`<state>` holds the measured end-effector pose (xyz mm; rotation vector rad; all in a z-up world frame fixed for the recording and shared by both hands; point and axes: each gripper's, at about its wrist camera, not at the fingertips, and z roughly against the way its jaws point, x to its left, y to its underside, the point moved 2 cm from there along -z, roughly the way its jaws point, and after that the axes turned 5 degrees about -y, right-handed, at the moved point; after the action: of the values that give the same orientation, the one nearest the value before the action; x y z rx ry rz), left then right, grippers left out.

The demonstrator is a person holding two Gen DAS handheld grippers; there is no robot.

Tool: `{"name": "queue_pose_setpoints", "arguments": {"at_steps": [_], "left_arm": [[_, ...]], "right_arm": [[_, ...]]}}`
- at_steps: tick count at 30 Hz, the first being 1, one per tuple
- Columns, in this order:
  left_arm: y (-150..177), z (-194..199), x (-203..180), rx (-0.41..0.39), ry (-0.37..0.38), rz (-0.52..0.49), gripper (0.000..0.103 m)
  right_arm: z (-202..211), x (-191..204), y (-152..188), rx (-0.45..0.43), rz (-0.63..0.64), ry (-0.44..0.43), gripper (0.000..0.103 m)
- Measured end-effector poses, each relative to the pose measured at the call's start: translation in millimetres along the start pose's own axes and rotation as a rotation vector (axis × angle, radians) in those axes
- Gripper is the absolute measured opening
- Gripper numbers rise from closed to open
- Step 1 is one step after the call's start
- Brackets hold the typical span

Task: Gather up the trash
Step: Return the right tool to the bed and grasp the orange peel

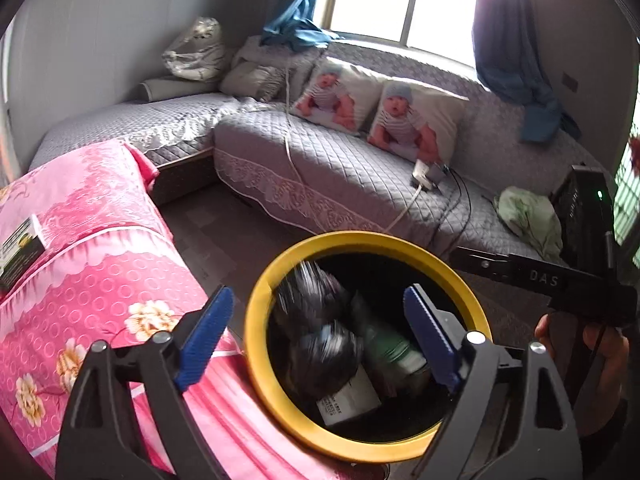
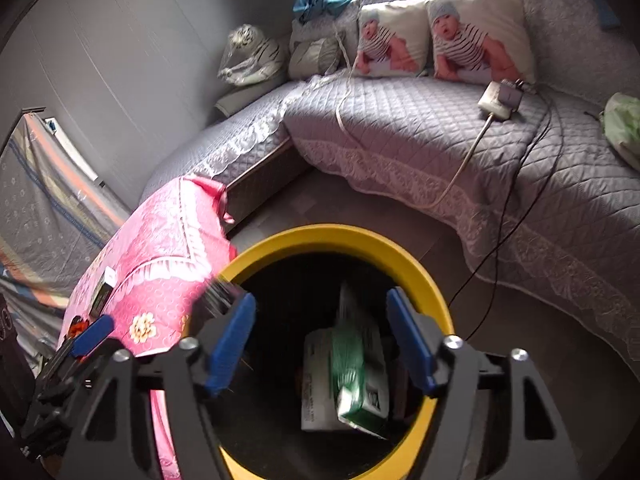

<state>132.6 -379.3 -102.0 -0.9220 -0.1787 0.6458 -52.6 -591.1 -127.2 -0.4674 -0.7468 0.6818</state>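
- Below, the yellow-rimmed bin was seen under the left hand-held gripper, spread wide and empty.
- The right hand-held gripper, likewise released, was held above the green carton inside it.

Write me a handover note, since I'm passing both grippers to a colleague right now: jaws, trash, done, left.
Left gripper: jaws open, empty, over the yellow-rimmed bin.
Right gripper: jaws open, empty, over the same bin.
In the bin: a green-and-white box, a white carton and blurred dark items.
Done: several pieces binned.
Left: a small dark box lies on the pink floral cover beside the bin; probably next, if it is trash.
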Motion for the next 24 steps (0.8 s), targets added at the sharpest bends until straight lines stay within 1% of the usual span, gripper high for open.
{"name": "queue_pose_setpoints", "arguments": {"at_steps": [4, 6, 8, 11, 13, 16, 17, 18, 20, 24], "left_arm": [[-3.3, 11.1, 21.6, -0.031, -0.034, 0.074, 0.089], [-6.4, 19.0, 35.1, -0.053, -0.049, 0.12, 0.09], [-10.6, 31.4, 50.3, -0.09, -0.071, 0.157, 0.09], [-17.8, 57.7, 75.9, -0.164, -0.122, 0.193, 0.091], [-23.2, 81.0, 99.5, -0.219, -0.151, 0.221, 0.092], [-26.7, 128.9, 143.4, -0.322, -0.245, 0.261, 0.092], [-25.0, 151.0, 162.6, -0.366, -0.29, 0.279, 0.093], [-24.3, 164.5, 175.1, -0.391, -0.32, 0.29, 0.093], [-16.5, 201.5, 207.1, -0.449, -0.413, 0.328, 0.094], [9.9, 268.0, 260.2, -0.526, -0.576, 0.426, 0.094]], "right_arm": [[2.9, -1.8, -4.4, 0.002, -0.01, -0.027, 0.069], [3.2, 4.6, -4.5, 0.001, 0.012, -0.041, 0.069], [5.2, 16.6, -4.2, -0.001, 0.04, -0.075, 0.069], [7.8, 46.0, -3.9, -0.01, 0.131, -0.151, 0.069], [9.4, 76.4, -2.0, -0.023, 0.228, -0.211, 0.069], [7.6, 125.9, 5.7, -0.019, 0.363, -0.306, 0.069], [6.1, 143.9, 9.1, -0.012, 0.407, -0.345, 0.069], [2.8, 166.3, 14.8, 0.002, 0.461, -0.392, 0.069], [-6.0, 210.5, 27.6, 0.042, 0.558, -0.47, 0.069], [-30.2, 301.7, 64.7, 0.137, 0.725, -0.581, 0.069]]}}
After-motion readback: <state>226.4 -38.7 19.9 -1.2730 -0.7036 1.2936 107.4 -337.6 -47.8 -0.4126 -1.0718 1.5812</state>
